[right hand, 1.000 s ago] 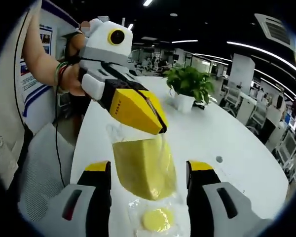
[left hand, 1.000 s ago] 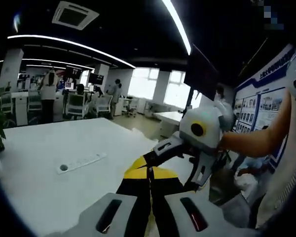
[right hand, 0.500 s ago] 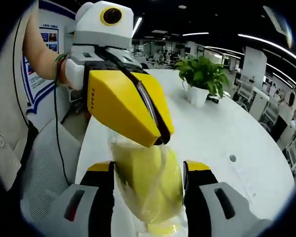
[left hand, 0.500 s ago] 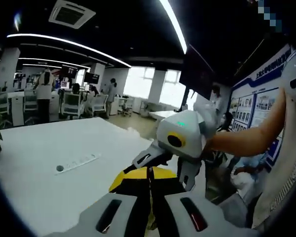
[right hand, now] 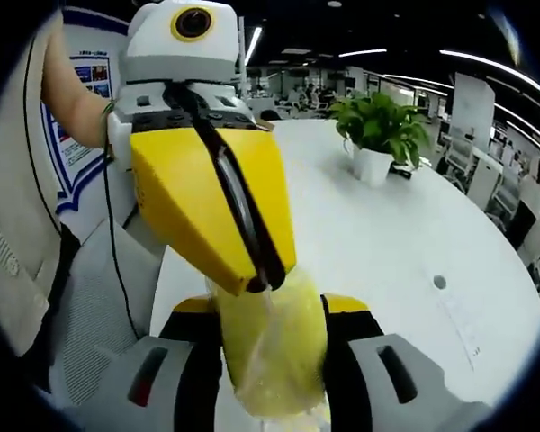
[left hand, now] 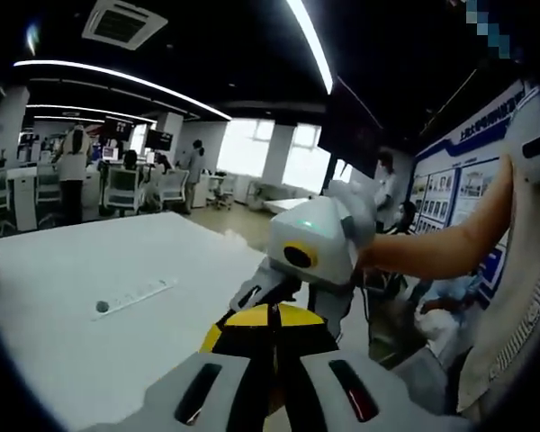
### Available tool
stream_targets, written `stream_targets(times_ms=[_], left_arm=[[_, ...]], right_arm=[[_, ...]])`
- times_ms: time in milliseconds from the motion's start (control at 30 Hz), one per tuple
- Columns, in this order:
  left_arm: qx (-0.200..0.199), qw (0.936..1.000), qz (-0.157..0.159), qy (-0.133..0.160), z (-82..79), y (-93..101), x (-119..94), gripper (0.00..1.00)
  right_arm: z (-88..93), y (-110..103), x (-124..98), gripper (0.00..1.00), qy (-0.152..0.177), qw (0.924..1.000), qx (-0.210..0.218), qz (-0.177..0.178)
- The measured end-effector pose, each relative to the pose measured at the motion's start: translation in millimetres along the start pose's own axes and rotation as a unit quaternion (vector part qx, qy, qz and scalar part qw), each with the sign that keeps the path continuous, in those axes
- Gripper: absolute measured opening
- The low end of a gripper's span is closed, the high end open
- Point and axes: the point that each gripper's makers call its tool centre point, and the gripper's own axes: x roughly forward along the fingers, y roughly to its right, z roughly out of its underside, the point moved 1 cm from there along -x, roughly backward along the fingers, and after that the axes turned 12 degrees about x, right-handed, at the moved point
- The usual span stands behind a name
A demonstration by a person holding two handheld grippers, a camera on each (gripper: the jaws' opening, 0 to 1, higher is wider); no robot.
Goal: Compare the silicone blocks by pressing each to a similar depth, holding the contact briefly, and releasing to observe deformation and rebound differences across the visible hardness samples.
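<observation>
- Right gripper view: right gripper (right hand: pixel 272 360) has its two black-and-yellow jaws pressed against both sides of a yellow silicone block (right hand: pixel 272 346) wrapped in clear plastic film; the block sits between the jaws and bulges upward.
- Left gripper (right hand: pixel 256 274) enters from the upper left, yellow jaws drawn together, tips touching the top of the block and pinching a bit of the film there.
- A hand (right hand: pixel 112 135) with a wrist band holds the left gripper's white body.
- Background: white table (right hand: pixel 387 234) with a potted plant (right hand: pixel 378 135) well beyond the block.
- Left gripper view: own jaws (left hand: pixel 272 315) closed tight, yellow tips meeting at the centre; the block is hidden behind them.
- The right gripper's white body (left hand: pixel 319 243) lies just past the tips, with a forearm (left hand: pixel 432 252) reaching in from the right.
- A white power strip (left hand: pixel 135 297) lies on the table, well to the left.
</observation>
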Motion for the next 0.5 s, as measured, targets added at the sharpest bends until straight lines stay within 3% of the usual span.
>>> stream_targets(times_ms=[500], left_arm=[[0.013, 0.9998, 0.015, 0.000, -1.3, 12.4, -4, 0.00]], right_arm=[[5.7, -13, -6, 0.17, -0.013, 0.9994, 0.026, -0.018]])
